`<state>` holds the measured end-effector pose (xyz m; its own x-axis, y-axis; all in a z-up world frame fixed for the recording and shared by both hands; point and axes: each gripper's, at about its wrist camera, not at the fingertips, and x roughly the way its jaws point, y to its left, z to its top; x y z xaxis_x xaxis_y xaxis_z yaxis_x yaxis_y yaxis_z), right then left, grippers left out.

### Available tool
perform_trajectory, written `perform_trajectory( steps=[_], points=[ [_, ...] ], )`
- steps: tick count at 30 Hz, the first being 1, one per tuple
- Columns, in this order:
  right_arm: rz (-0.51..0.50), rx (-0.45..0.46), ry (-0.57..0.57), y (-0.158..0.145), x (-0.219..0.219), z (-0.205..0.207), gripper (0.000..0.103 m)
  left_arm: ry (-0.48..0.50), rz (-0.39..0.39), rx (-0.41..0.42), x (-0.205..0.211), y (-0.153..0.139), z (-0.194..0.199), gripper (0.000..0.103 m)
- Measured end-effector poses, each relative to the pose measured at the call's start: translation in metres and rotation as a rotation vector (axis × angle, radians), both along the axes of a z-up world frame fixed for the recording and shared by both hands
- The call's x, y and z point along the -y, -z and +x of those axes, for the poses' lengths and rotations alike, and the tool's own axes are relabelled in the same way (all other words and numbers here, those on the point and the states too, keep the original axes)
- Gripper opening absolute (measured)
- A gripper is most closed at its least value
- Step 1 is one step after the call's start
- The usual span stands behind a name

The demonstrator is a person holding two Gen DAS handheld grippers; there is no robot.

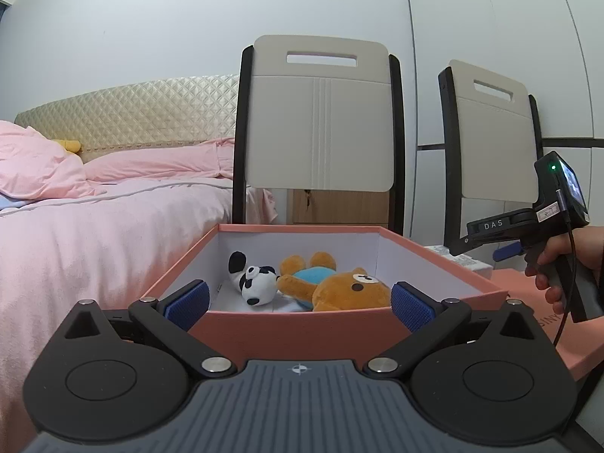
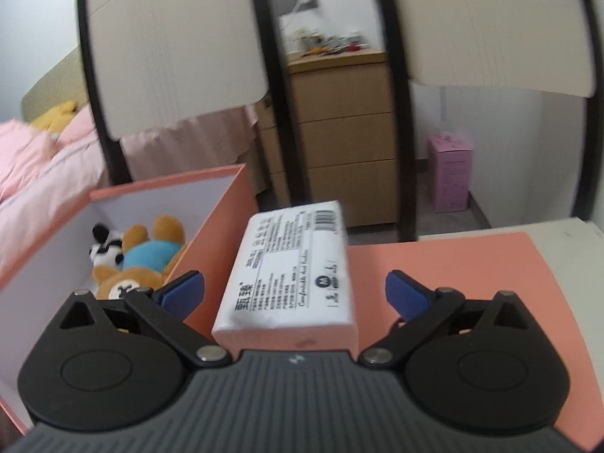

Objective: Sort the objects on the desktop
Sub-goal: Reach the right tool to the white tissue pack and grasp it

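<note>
A salmon-pink open box (image 1: 298, 324) holds a panda plush (image 1: 256, 283) and a brown bear plush (image 1: 339, 287) in a blue shirt. My left gripper (image 1: 299, 304) is open and empty, its pads on either side of the box's near wall. In the right wrist view the box (image 2: 211, 226) stands at left with the plush toys (image 2: 139, 256) inside. A white tissue pack (image 2: 294, 268) lies on the pink box lid (image 2: 453, 264), right of the box. My right gripper (image 2: 294, 294) is open, straddling the near end of the pack without touching it. The right gripper's body (image 1: 528, 222) shows at right in the left wrist view.
Two folding chairs (image 1: 317, 120) stand behind the table. A bed with pink bedding (image 1: 94, 219) lies to the left. A wooden drawer unit (image 2: 339, 132) and a pink carton (image 2: 449, 173) stand on the floor beyond. The white table edge (image 2: 566, 234) shows at right.
</note>
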<state>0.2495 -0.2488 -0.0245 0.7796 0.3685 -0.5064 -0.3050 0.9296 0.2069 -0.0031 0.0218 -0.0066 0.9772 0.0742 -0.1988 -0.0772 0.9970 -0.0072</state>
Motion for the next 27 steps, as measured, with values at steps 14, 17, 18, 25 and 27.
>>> perform_trajectory(
  steps=[14,17,18,25,27],
  points=[
    [-0.094,0.044,0.019,0.019,0.011,0.005,0.103,-0.007,-0.039,-0.002,-0.007,-0.001,-0.001,0.103],
    [-0.129,0.088,-0.046,0.018,0.006,0.001,0.103,-0.007,-0.036,-0.001,-0.006,-0.001,-0.001,0.103],
    [-0.146,0.101,-0.071,0.019,0.002,0.000,0.103,-0.007,-0.034,0.000,-0.005,-0.001,-0.001,0.103],
    [-0.198,0.132,-0.121,0.028,-0.014,0.011,0.103,-0.003,-0.028,0.001,-0.004,-0.001,0.000,0.103],
    [-0.205,0.121,-0.104,0.031,-0.014,0.016,0.102,-0.005,-0.032,0.001,-0.004,-0.001,0.000,0.103]
  ],
)
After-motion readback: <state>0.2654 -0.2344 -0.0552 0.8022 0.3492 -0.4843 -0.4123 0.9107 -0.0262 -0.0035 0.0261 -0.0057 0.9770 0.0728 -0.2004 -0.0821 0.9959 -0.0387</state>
